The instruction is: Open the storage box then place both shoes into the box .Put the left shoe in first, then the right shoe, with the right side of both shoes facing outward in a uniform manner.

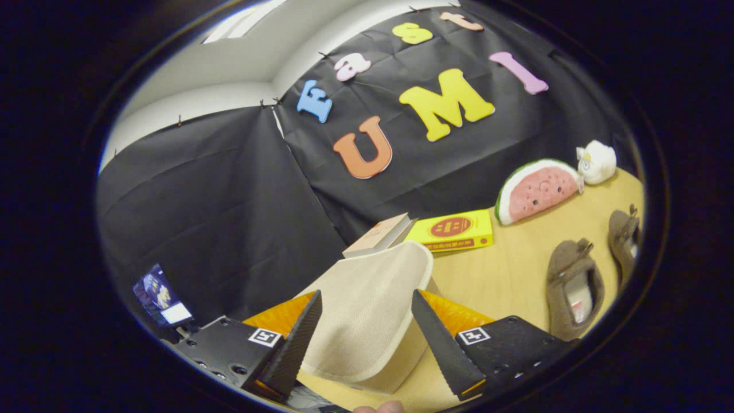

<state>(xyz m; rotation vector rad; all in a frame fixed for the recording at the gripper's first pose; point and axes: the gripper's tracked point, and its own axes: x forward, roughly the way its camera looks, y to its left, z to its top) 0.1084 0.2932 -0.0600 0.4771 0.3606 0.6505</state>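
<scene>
Gripping: tongs point(367, 338) spread wide, straddling the raised beige fabric lid point(367, 310) of the storage box point(459, 315); contact unclear.
Handling: lid likely light and floppy; best pinched at its free edge.
Shoes: two brown slippers point(573, 287) point(625, 235) on the table point(504, 269), well beyond the tongs; soft, take by the collar.
Farther: two books point(456, 229) point(381, 234), one watermelon plush point(536, 189), one white plush point(597, 162).

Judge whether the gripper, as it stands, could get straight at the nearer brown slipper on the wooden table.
Probably not directly: the gripper has its fingers open around the raised beige fabric lid, which sits between them, and the nearer brown slipper lies off to the side.
</scene>
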